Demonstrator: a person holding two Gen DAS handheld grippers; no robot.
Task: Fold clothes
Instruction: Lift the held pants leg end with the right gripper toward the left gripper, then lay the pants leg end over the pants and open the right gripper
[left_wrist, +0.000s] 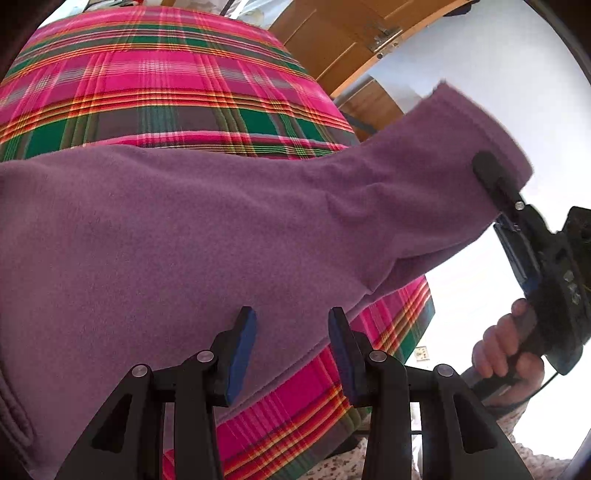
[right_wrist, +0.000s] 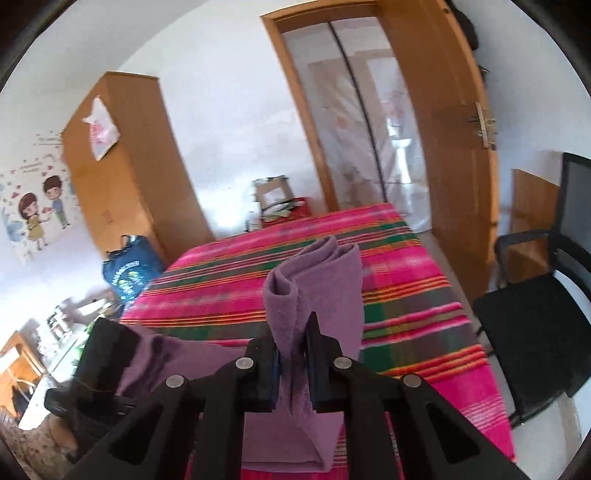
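Clamping the cuff of a purple fleece garment (right_wrist: 314, 280), the right tool (right_wrist: 293, 360) held its sleeve raised right of the pink plaid bed (right_wrist: 406, 295); the left tool (left_wrist: 291, 325) hovered open above the near hem.

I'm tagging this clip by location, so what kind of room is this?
Most likely a home bedroom: a bed with a pink plaid bedspread, a tall wooden wardrobe against the wall, and a cartoon couple wall sticker.

Open plaid bed (right_wrist: 406, 280); chair (right_wrist: 535, 314) perhaps close beside
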